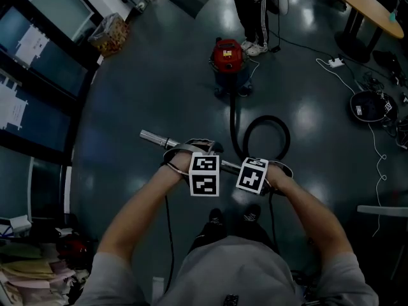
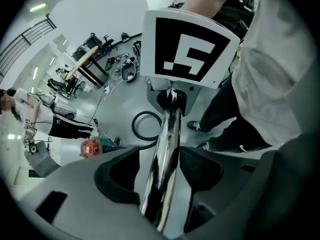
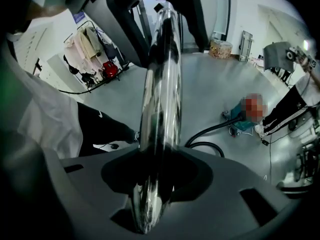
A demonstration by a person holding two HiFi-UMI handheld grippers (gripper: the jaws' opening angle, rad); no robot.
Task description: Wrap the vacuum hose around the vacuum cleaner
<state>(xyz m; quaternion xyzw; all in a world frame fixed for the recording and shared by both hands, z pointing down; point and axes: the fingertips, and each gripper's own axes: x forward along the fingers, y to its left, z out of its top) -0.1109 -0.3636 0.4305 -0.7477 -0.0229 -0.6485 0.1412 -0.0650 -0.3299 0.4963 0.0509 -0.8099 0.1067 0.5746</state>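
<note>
The chrome wand [image 1: 155,138] is lying level across both pairs of jaws, with the black hose [image 1: 266,118] looping on the floor towards the red vacuum cleaner [image 1: 228,56]. The left gripper [image 2: 161,159] and right gripper [image 3: 157,170] are each clamping the wand, pointing steeply down, side by side

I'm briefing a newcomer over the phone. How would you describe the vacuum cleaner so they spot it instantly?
On the dark floor, look beside the standing person. The vacuum cleaner sits there: the only red-topped drum, with a black hose running from it.
</note>
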